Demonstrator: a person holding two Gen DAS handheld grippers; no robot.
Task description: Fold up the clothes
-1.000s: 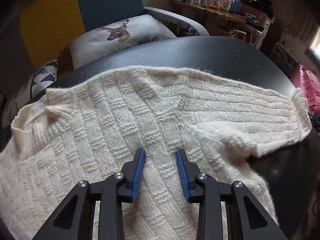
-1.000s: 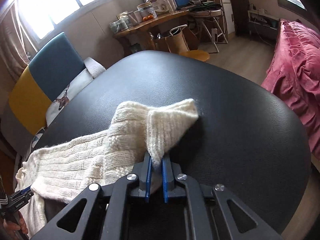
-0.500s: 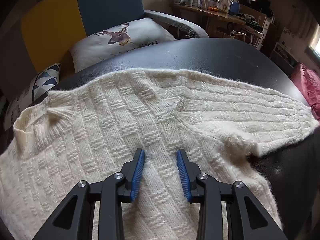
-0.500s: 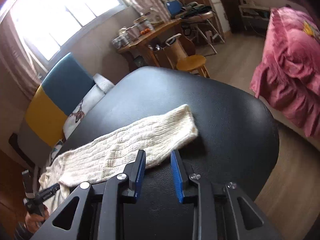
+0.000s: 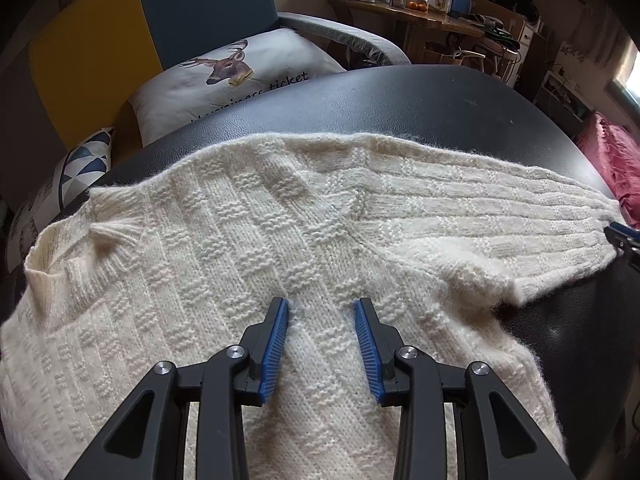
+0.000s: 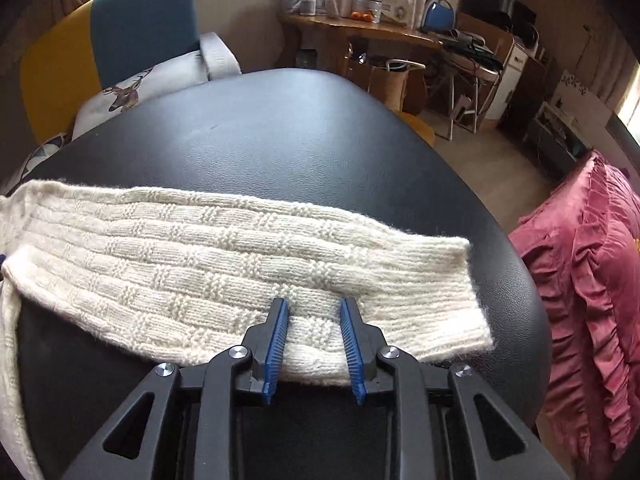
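Black surface [image 6: 320, 140] carries the sweater [image 5: 240, 260] flat. Your left gripper [image 5: 322, 304] and right gripper [image 6: 312, 304] gape empty; pinch the sleeve [image 6: 240, 252] near its cuff, fold inward.

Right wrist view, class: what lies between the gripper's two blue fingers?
In the right wrist view, the open right gripper has the cream sweater's sleeve lying flat between its fingers, near the cuff, on the black table. Nothing is pinched.
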